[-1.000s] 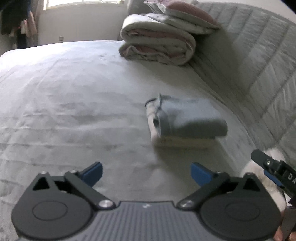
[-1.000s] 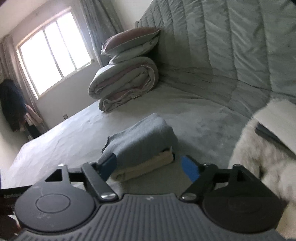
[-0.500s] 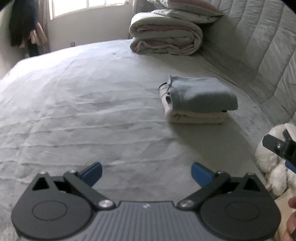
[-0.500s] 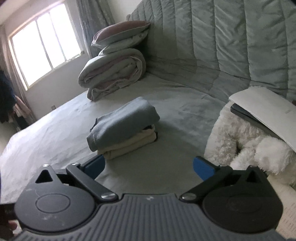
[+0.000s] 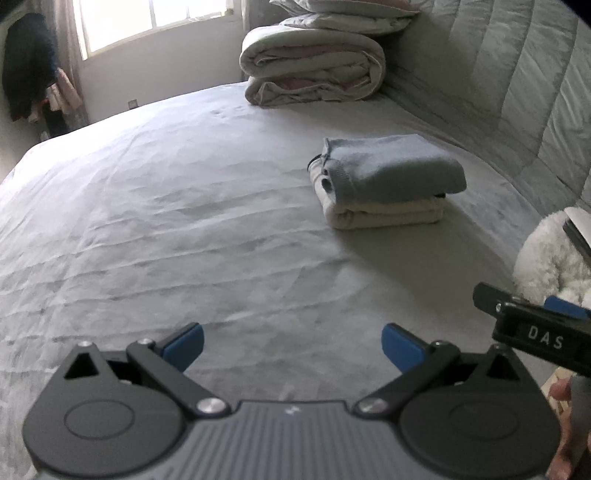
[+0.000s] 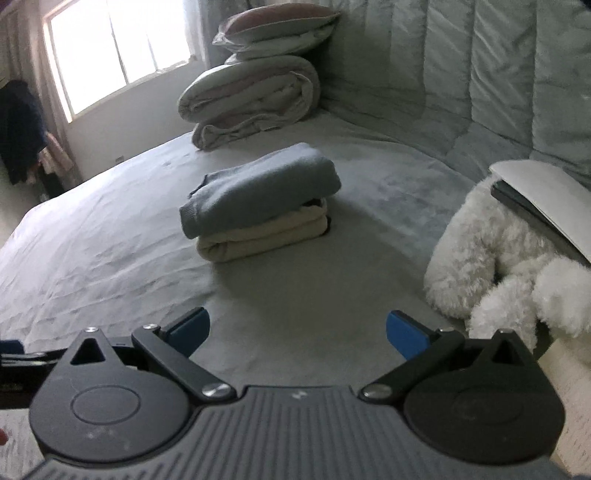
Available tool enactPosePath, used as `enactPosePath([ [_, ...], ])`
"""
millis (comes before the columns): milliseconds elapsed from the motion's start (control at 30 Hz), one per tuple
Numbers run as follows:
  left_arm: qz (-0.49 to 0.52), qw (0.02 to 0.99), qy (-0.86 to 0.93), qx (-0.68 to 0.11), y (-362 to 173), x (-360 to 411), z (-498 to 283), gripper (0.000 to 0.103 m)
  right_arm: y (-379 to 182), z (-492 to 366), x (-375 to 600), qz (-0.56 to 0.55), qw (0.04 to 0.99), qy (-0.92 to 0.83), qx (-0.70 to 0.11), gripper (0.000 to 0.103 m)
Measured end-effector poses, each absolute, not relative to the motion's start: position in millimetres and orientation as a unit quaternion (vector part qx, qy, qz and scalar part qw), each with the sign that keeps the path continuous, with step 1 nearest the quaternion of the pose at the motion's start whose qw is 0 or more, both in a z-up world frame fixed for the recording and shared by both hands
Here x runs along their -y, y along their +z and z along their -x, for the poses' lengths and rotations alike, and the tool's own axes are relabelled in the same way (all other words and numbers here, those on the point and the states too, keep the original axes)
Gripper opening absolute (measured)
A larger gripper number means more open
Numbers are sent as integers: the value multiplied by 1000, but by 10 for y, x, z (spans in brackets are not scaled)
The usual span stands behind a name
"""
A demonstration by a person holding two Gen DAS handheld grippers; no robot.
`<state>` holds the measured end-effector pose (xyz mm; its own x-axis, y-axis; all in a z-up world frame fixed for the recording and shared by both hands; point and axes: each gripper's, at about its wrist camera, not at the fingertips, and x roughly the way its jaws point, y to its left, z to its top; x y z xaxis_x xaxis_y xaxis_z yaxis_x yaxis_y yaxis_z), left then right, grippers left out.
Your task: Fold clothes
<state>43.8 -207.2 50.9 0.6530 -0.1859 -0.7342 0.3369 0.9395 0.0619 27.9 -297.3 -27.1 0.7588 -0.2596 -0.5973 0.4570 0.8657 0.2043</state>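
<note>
Two folded garments made one stack on the bed (image 5: pixel 184 229): a grey-blue sweater (image 5: pixel 391 168) on top and a cream garment (image 5: pixel 384 216) beneath it. Behind them lay one rolled duvet (image 5: pixel 314 66) with two pillows (image 6: pixel 273 31) piled on top, all against the quilted headboard (image 6: pixel 480 74). One white plush toy (image 6: pixel 498 266) sat to the right of the stack, with a white sheet and a dark flat thing resting on it; what these were could not be told.

The stack sat on the grey sheet toward the headboard side, well apart from both tools. The sweater was folded into a thick block, a ribbed cuff showing at its left end, its edges roughly in line with the cream piece, which was folded double and slightly flatter.

The left gripper (image 5: pixel 291 343) had its blue fingers spread wide, with only bare sheet between them. The right gripper (image 6: pixel 297 330) had just been opening; its jaws stood fully apart, holding and touching nothing. Its black arm reached into the left view at the right edge
</note>
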Motion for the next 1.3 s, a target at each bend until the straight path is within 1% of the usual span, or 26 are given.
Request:
enactPosePath([
  [267,-103,902,-151,-391,470,2134,-439,102,-283,-329,3015,-174,918,-202,-293,103],
  [633,-103,896,-146,-406,378,2029,-480,102,-242,-389,2880,-139,924,-193,-299,103],
  [1300,-109,893,-150,-409,363,2044,-453,102,-212,-402,2865,-140,925,-187,-299,103],
])
